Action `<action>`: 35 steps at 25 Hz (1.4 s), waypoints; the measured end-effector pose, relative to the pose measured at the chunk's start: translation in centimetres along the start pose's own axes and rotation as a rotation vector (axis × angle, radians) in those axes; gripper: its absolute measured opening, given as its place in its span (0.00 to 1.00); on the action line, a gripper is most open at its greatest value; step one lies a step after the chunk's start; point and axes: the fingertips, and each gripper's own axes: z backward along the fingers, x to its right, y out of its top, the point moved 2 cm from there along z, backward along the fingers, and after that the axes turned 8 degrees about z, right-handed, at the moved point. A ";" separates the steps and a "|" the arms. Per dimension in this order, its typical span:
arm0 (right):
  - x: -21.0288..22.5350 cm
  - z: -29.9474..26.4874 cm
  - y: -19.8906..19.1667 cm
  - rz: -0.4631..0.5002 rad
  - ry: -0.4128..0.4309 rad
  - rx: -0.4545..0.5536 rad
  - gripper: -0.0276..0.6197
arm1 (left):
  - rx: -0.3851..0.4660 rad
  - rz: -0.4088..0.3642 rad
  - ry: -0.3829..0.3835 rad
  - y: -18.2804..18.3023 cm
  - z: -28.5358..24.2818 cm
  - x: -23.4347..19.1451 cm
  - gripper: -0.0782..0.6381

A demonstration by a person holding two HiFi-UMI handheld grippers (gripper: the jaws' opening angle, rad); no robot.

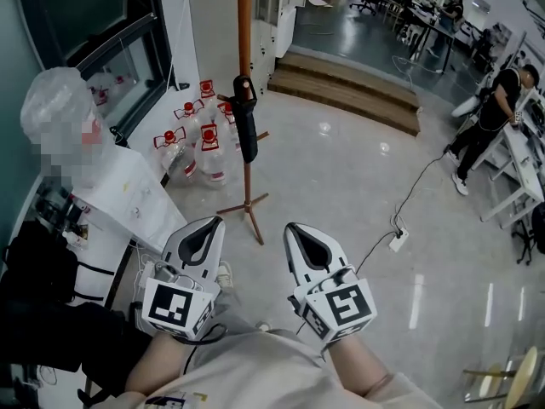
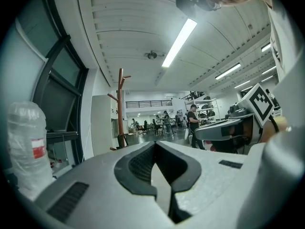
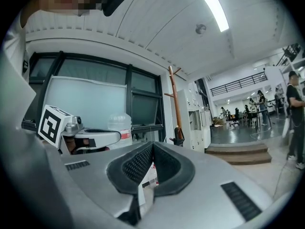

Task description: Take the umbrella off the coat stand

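Umbrella (image 1: 247,130): black, folded, hanging upright against the pole of the stand (image 1: 244,49), at mid-height, handle end up. In the head view it is ahead of both grippers and well apart from them, nearer the line of the left gripper (image 1: 216,222) than of the right gripper (image 1: 294,227). Left gripper: jaws pressed together at the tips, nothing between the pads, as its own view shows (image 2: 155,145); the stand (image 2: 121,104) appears there left of the jaw line and far off. Right gripper: jaws likewise pressed together and empty (image 3: 152,145); in its view the stand (image 3: 175,104) rises just right of the jaw tips, and the umbrella (image 3: 178,136) shows as a small dark shape low on the pole. The two grippers are side by side, near each other but not touching, each marker cube facing the head camera. Bare floor (image 1: 341,177) lies between the grippers and the stand; the splayed legs (image 1: 247,207) of the stand are the nearest part to them. Bottles (image 1: 200,147) with red caps are grouped on the floor just left of and behind the stand, close to its legs. A large clear jug (image 1: 55,105) stands at far left. A power strip (image 1: 398,240) with its cable lies on the floor to the right of the right gripper. Steps (image 1: 349,83) run across behind the stand, and a person (image 1: 490,118) stands at far right.
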 end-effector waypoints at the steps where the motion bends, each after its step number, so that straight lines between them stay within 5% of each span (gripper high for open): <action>1: 0.1 -0.5 -0.2 0.000 0.001 -0.004 0.05 | -0.001 0.004 0.003 -0.2 -0.3 -0.5 0.12; 35: 5.9 -31.6 -0.8 -0.012 -0.045 -0.112 0.05 | -0.090 0.078 -0.077 -1.4 -19.5 -25.9 0.12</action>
